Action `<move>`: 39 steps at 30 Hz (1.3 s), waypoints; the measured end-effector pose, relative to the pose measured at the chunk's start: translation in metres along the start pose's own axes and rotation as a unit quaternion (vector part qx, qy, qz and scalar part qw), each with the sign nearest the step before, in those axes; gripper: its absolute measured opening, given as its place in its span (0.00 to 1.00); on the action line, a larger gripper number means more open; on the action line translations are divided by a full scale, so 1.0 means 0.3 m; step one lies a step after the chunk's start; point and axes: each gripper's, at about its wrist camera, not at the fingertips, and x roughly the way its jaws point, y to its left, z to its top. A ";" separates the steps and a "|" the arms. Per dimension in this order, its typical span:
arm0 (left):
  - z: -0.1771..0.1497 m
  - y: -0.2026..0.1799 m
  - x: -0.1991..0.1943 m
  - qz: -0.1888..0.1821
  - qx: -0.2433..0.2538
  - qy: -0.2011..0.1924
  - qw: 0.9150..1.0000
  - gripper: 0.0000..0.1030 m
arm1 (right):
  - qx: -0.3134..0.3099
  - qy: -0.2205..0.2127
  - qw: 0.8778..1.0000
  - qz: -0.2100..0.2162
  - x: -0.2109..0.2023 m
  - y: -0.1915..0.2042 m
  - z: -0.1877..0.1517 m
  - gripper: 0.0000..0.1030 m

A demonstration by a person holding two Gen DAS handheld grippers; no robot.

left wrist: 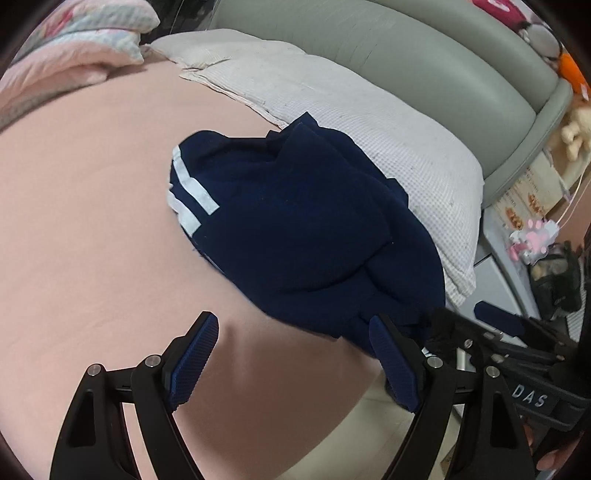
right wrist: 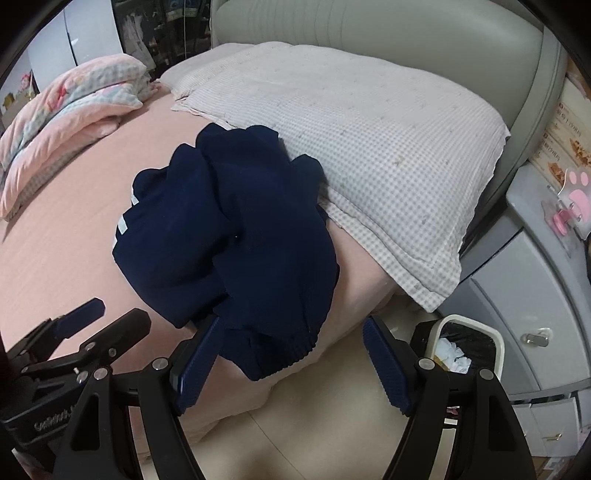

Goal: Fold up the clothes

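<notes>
A crumpled navy garment (left wrist: pixel 295 229) with white stripes lies in a heap on the pink bed sheet (left wrist: pixel 85 206), partly against a checked pillow (left wrist: pixel 369 122). In the right wrist view the same navy garment (right wrist: pixel 236 236) hangs over the bed's corner, its ribbed cuff dangling. My left gripper (left wrist: pixel 291 354) is open just in front of the heap, holding nothing. My right gripper (right wrist: pixel 291 354) is open too, with its left pad (right wrist: pixel 195 363) close under the dangling cuff; nothing is pinched. The left gripper (right wrist: pixel 79 314) also shows in the right wrist view, at lower left.
A folded pink and blue quilt (right wrist: pixel 70 110) sits at the far left of the bed. The padded grey headboard (right wrist: pixel 369 26) stands behind the pillow (right wrist: pixel 369 147). A grey bedside cabinet (right wrist: pixel 535 295) and a small bin (right wrist: pixel 465 343) stand on the floor at right.
</notes>
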 end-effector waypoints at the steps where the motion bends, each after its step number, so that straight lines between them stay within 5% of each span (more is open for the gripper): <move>1: 0.000 -0.001 0.008 0.004 0.001 0.001 1.000 0.81 | -0.001 0.002 1.000 0.000 0.007 -0.001 0.000 0.75; 39: 0.000 0.034 0.156 0.037 0.028 0.019 0.999 0.82 | 0.060 0.039 0.997 0.040 0.183 -0.061 0.021 0.75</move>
